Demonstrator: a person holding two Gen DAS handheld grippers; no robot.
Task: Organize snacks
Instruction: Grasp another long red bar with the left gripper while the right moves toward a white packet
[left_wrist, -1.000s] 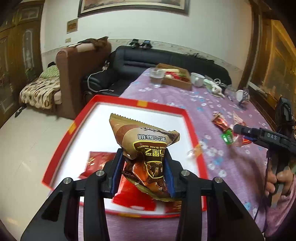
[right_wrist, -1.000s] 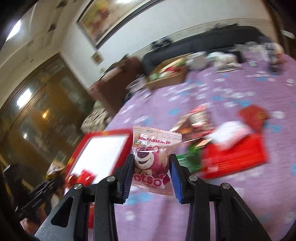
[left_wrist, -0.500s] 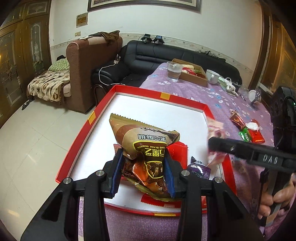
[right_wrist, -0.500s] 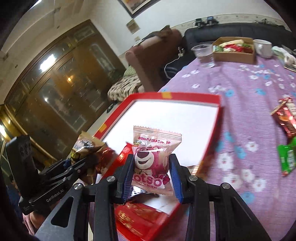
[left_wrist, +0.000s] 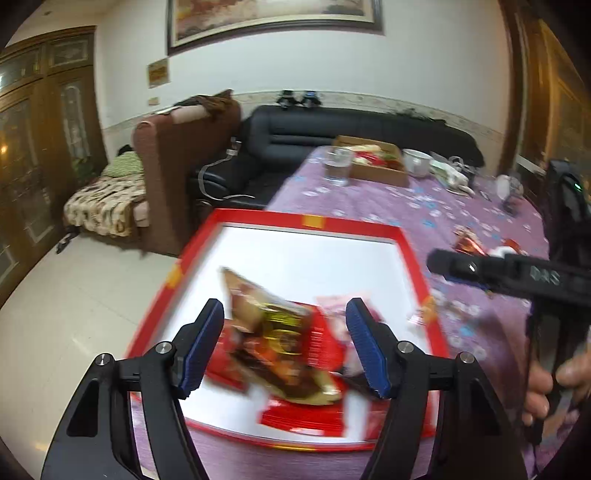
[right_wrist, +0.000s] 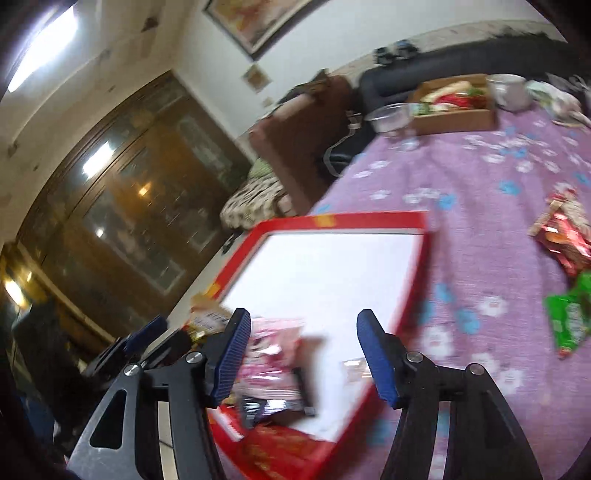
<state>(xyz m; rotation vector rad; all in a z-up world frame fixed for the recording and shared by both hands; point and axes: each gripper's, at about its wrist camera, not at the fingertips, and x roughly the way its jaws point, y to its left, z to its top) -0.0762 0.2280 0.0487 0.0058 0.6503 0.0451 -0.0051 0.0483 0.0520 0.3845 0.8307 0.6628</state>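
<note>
Both sets of jaws were opening, pinching nothing. The brown packet (left_wrist: 273, 332) and pink packet (right_wrist: 271, 354) lay blurred among red wrappers (left_wrist: 325, 343) inside the red tray (left_wrist: 369, 230), low in frame.

Left gripper (left_wrist: 284, 341) and right gripper (right_wrist: 303, 356): black angular frames, 2 fingers each with ribbed blue pads (left_wrist: 364, 350), silver screws, white lettering on the side.

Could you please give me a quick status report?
Both grippers opening, nothing gripped. Brown packet and pink packet dropping into red tray. Nothing in the way.
</note>
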